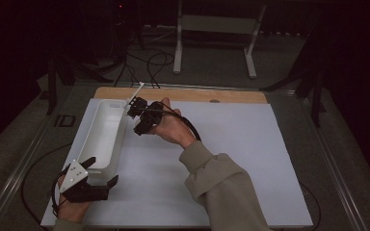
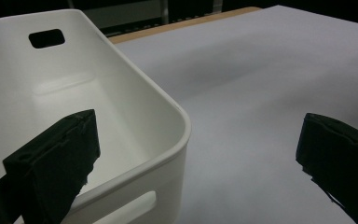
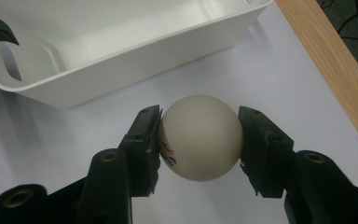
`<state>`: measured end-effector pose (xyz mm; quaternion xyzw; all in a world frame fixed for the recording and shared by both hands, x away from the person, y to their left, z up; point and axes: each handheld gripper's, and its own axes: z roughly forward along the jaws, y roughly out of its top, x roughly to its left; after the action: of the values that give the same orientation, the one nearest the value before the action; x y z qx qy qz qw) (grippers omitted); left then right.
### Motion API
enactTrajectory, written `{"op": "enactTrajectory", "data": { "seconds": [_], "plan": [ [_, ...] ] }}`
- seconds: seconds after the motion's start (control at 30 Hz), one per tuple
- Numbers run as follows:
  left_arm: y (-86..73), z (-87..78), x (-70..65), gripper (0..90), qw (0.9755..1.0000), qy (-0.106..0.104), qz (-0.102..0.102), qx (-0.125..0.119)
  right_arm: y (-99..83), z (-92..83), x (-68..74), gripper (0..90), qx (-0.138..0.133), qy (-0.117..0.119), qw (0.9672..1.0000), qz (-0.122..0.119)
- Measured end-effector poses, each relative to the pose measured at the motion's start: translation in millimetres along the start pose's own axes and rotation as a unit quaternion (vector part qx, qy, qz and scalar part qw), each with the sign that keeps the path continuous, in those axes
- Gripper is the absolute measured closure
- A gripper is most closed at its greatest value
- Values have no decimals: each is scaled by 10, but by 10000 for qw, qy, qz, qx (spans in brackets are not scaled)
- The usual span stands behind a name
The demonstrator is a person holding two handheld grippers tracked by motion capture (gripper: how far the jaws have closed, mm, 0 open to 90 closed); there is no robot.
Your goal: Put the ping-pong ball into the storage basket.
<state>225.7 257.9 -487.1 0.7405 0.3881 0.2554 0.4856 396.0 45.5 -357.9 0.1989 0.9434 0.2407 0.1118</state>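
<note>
- While our right claw (image 3: 199, 140) hangs just above the white sheet (image 1: 231, 163), it pinches a cream ball (image 3: 200, 137) between its two pads, one on each side of the ball.
- We see small red and dark print low on the ball's left side; it is too small for us to read.
- From the high view, our right claw (image 1: 137, 113) sits beside the far right corner of the white bin (image 1: 101, 132), at its long right wall, with our right hand (image 1: 171, 127) behind it.
- The bin (image 3: 121, 42) lies lengthwise on the left part of the sheet, open side up, with a handle slot in each end wall.
- Our left claw (image 1: 101, 171) is spread wide at the bin's near end: one pad is over the inside of the bin (image 2: 121, 116), the other out over the bare sheet (image 2: 261, 93).
- It grips nothing.
- A wooden strip (image 1: 183, 94) of the bench shows beyond the sheet's far edge.
</note>
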Motion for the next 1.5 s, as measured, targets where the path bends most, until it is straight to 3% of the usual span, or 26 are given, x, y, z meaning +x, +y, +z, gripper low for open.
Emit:
{"op": "enactTrajectory", "data": {
  "seconds": [0.57,1.5],
  "plan": [
    [0,1,0,2,10000,4,4,-1,55,44,20,505,-102,82,9999,67],
    [3,3,0,2,10000,-1,5,16,208,89,184,505,-250,94,9996,-25]
  ]
}}
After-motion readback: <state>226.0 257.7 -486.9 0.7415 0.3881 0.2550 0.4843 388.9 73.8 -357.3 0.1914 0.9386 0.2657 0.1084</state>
